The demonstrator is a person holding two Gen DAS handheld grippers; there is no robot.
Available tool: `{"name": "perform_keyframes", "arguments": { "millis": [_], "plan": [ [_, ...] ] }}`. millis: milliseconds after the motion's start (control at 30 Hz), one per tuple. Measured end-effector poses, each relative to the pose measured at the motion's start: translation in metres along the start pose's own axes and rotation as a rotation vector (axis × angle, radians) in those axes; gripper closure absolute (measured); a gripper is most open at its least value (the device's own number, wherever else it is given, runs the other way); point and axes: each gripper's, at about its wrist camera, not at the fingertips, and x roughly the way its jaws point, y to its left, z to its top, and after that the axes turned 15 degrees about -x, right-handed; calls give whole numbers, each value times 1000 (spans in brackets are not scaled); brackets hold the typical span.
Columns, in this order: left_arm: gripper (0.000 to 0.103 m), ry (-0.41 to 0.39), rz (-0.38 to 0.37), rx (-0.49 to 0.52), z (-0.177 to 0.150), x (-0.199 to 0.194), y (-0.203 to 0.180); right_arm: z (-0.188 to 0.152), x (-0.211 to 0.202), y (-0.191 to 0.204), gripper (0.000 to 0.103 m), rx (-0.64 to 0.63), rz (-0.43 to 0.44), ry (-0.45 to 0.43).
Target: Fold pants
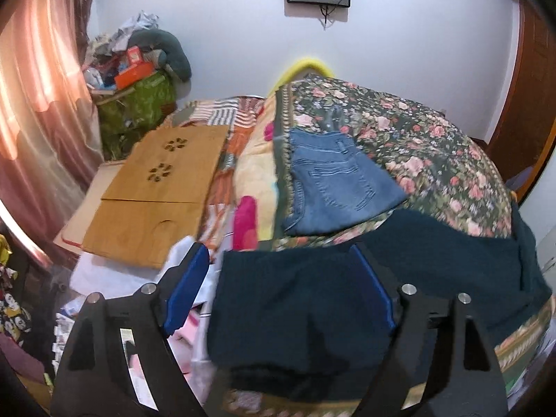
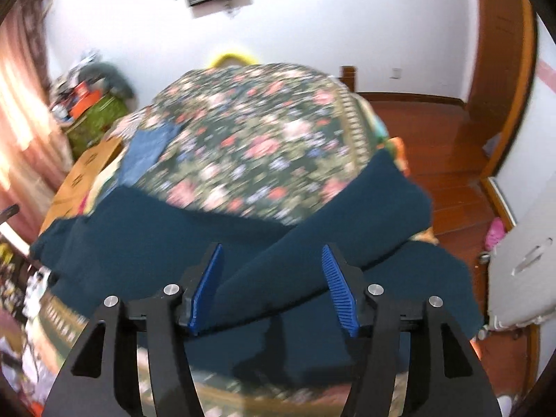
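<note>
The left gripper [image 1: 281, 285] has its fingers spread wide, and the dark teal pants [image 1: 295, 305] fill the gap between the blue pads [image 1: 189, 288]; the pictures do not show the pads pressing on the cloth. The right gripper [image 2: 272, 286] is likewise spread, poised over the same dark teal pants [image 2: 146, 243], with one folded-over leg running from between its pads [image 2: 338, 288] up toward the far right. The pants lie across the near edge of the floral bedspread [image 1: 434, 146], stretched from left to right. Farther back, toward the left of the bedspread, sit folded blue jeans [image 1: 333, 180], well apart from both tools. Left of the bed covers lies a wooden board [image 1: 156, 191] with flower-shaped cutouts. Beyond it, in the far left corner, stands a clutter pile [image 1: 135, 69] beside a pink curtain [image 1: 38, 104].
</note>
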Motion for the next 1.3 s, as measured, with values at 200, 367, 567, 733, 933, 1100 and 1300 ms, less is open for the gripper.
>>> {"name": "perform_keyframes", "arguments": {
  "millis": [200,367,567,733,933,1100,1300],
  "plan": [
    [20,87,-18,19,15,53,-52,23,48,-51,48,80,-49,46],
    [20,156,-38,51,15,103,-90,33,109,-86,48,147,-76,114],
    [20,246,-5,92,-5,154,-110,27,185,-121,48,251,-111,226],
    [20,324,-14,80,-18,170,-111,23,194,-123,56,217,-168,206],
    [20,348,-21,53,-23,154,-114,13,165,-142,94,279,-136,187],
    [20,354,-16,93,-35,132,-131,4,107,-158,94,290,-137,103],
    [20,379,-48,168,-62,108,-167,-12,20,-187,94,306,-174,-15]
  ]
}}
